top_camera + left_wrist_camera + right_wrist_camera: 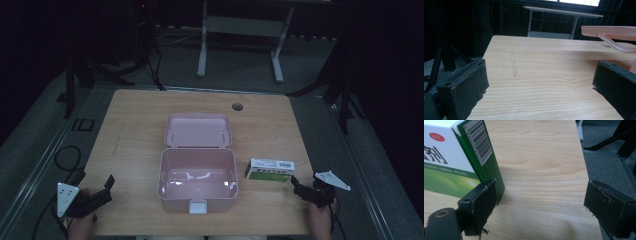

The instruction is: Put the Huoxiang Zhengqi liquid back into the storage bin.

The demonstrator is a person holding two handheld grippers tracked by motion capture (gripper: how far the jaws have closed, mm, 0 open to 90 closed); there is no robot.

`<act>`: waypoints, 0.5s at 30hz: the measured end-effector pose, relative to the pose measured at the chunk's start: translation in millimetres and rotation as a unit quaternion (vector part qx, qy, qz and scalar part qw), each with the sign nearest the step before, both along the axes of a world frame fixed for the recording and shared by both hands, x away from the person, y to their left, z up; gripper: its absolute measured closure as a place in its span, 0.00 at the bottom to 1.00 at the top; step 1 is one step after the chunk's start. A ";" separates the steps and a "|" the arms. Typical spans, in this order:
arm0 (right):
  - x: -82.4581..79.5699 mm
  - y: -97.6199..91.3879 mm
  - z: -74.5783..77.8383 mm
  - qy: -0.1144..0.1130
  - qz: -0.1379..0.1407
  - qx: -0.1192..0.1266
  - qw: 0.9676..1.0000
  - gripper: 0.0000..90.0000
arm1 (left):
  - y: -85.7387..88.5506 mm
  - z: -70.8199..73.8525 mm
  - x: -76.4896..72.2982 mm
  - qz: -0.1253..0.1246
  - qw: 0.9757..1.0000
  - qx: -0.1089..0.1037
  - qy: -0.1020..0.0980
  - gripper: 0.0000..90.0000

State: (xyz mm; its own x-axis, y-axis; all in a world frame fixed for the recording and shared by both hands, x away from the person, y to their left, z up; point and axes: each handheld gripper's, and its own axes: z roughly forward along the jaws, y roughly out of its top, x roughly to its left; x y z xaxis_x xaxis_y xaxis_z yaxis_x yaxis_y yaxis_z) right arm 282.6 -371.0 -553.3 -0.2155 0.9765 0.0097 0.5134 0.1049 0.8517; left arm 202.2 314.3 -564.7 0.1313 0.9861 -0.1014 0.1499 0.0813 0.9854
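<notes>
A pink plastic box lies open in the middle of the wooden table, its lid folded back flat behind it. Right of it lies a white and green medicine carton. My right gripper sits just right of the carton at the table's front right, open. In the right gripper view the carton stands beyond the left jaw of my right gripper, and only bare wood lies in the gap. My left gripper rests open at the front left corner, apart from the box. My left gripper holds nothing.
A round cable hole is near the table's far edge. Beyond the table stand a white desk frame and dark stands on a grey floor. The pink lid's edge shows at the upper right of the left gripper view.
</notes>
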 end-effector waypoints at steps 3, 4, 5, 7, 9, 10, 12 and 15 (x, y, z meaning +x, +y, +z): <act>0.7 -0.1 -0.2 0.007 0.003 0.001 1.000 0.12 | 0.0 0.0 0.1 0.001 1.000 0.000 0.001 0.00; 0.9 -0.1 -0.2 0.008 0.003 0.001 1.000 0.12 | 0.0 0.0 0.2 0.001 1.000 0.000 0.001 0.00; 0.9 -0.1 -0.2 0.008 0.003 0.001 1.000 0.12 | 0.0 0.0 0.2 0.001 1.000 0.000 0.001 0.00; 1.5 1.1 -0.4 0.013 0.002 -0.004 1.000 0.12 | 0.0 0.0 0.1 0.000 1.000 0.000 0.000 0.00; 1.5 1.2 -0.4 0.013 0.004 -0.006 1.000 0.12 | 0.0 0.0 0.0 0.000 1.000 0.000 0.000 0.00; 1.5 1.4 -0.5 0.013 0.005 -0.007 1.000 0.12 | 0.1 0.0 0.1 0.000 1.000 -0.001 0.000 0.00; 1.0 1.3 -0.3 0.010 0.005 -0.005 1.000 0.12 | 0.2 0.0 0.0 -0.001 1.000 -0.001 0.000 0.00; 0.6 0.4 -0.2 0.008 0.007 -0.001 1.000 0.12 | 0.3 0.0 -0.1 -0.001 1.000 -0.001 0.000 0.00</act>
State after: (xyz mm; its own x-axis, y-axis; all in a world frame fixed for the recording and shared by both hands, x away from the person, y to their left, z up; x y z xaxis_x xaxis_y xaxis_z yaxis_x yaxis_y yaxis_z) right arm 283.1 -370.6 -553.6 -0.2298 0.9732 0.0116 0.5256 0.1141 0.8431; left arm 202.1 314.6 -564.8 0.1324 0.9857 -0.1040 0.1497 0.0838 0.9852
